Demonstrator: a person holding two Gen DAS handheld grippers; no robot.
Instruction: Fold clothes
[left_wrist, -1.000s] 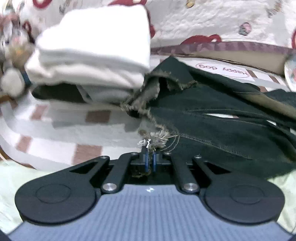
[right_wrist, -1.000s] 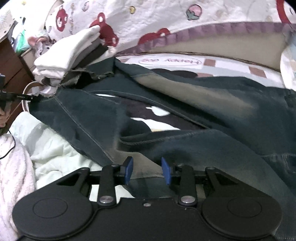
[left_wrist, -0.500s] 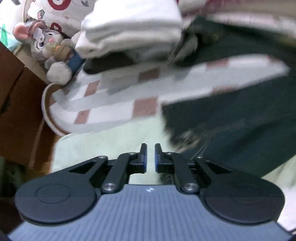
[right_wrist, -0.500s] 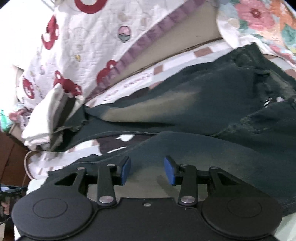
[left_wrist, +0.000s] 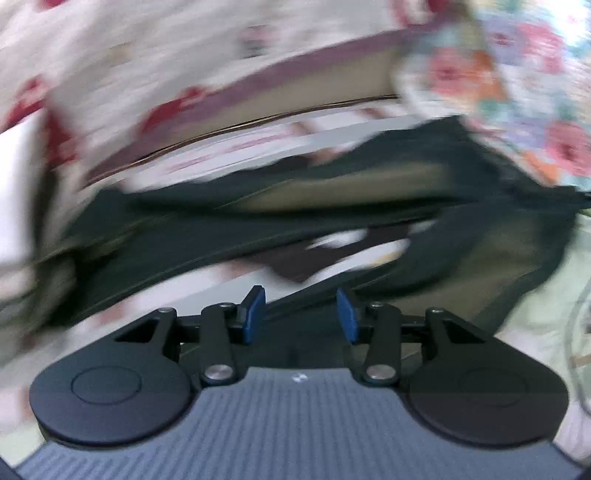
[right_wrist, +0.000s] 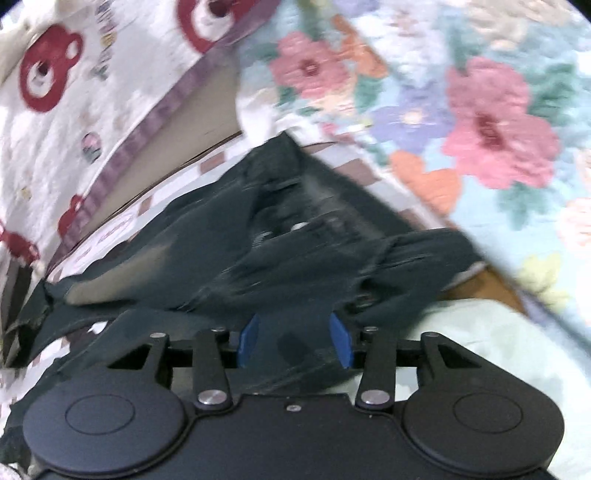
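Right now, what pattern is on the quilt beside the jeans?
Pink flowers on pale blue, on the floral quilt; clearest in the right wrist view.

The jeans (right_wrist: 280, 243) lie spread across the bed (right_wrist: 218, 162), their waist end toward the right and their legs running off to the left. Behind them a quilt (right_wrist: 74, 122) stands along the back of the bed, and to the right a flowered blanket (right_wrist: 480, 122) overlaps the jeans' far corner. In front of the jeans on the right lies a sheet (right_wrist: 491, 332), nearer the camera.
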